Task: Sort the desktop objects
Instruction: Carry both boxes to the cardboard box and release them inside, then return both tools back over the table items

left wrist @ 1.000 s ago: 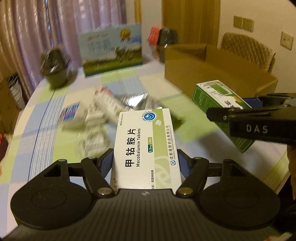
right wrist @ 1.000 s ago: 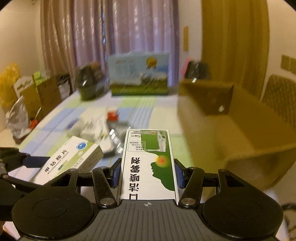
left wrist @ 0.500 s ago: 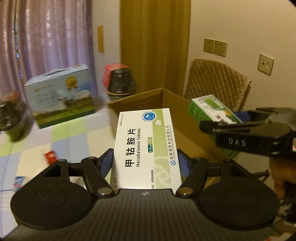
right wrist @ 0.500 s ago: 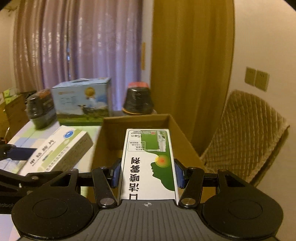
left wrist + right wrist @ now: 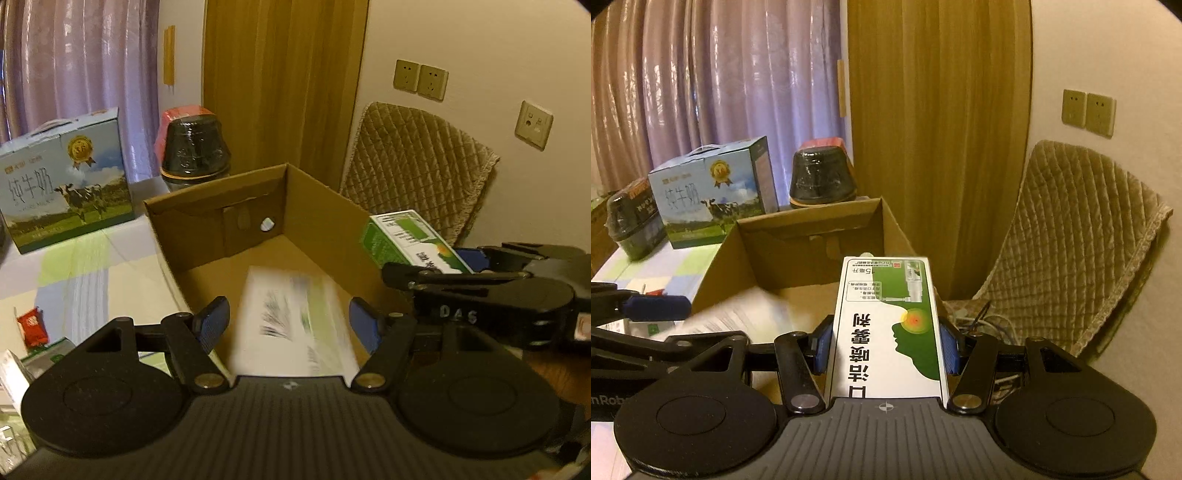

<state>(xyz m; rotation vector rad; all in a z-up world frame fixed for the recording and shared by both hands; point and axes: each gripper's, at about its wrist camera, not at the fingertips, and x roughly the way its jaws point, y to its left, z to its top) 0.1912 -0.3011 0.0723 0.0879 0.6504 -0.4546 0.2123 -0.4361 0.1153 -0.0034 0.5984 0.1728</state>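
Note:
My left gripper (image 5: pixel 289 319) hangs open over an open cardboard box (image 5: pixel 221 206). Between and below its blue pads (image 5: pixel 212 323), a white-and-green tablet box (image 5: pixel 295 321) is motion-blurred and free, over the carton's floor. In the right wrist view the same tablet box (image 5: pixel 746 314) is a pale blur inside the cardboard box (image 5: pixel 812 236). My right gripper (image 5: pixel 886 347) is shut on a green-and-white spray box (image 5: pixel 890 321), held above the carton's right side. That spray box (image 5: pixel 402 236) also shows at the right of the left wrist view.
A blue milk carton (image 5: pixel 66 177) and a black jar with a red lid (image 5: pixel 195 147) stand behind the cardboard box. A quilted chair (image 5: pixel 413 166) is beyond its right wall. A red packet (image 5: pixel 32 325) and small boxes lie at left; another dark jar (image 5: pixel 635 221) stands far left.
Both grippers swung right from the cluttered tabletop to above the cardboard box. My left gripper has opened and let go of the tablet box, which is dropping. The right still holds its box.

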